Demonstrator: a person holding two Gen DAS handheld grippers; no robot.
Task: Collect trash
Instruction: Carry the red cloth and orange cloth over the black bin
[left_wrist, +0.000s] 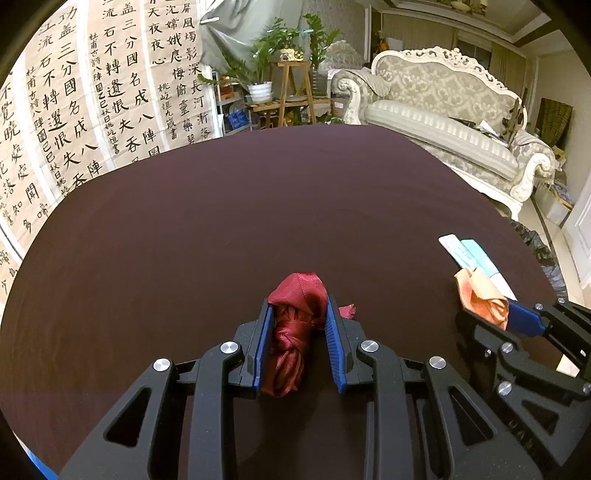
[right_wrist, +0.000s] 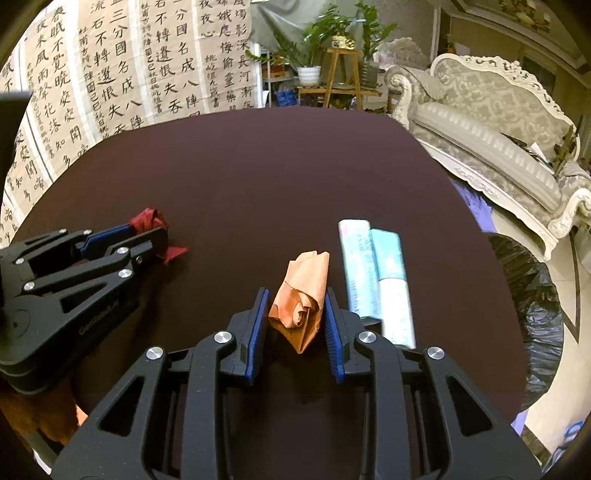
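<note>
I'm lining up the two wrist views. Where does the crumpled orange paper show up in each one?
Left wrist view: the orange paper sits at the right edge, at the tip of the right hand-held gripper.
Right wrist view: the paper is at lower centre, between the blue fingers.
Shared landmark: the pale blue packet lying just beside the paper.

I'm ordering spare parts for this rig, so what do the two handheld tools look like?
Both match: the left tool and right tool have matte black plastic linkage arms with triangular cutouts, round silver pivot screws and ribbed blue fingers. Pale lettering, too small to read, marks the left tool's side in the right wrist view. No cables or sleeves show.
</note>
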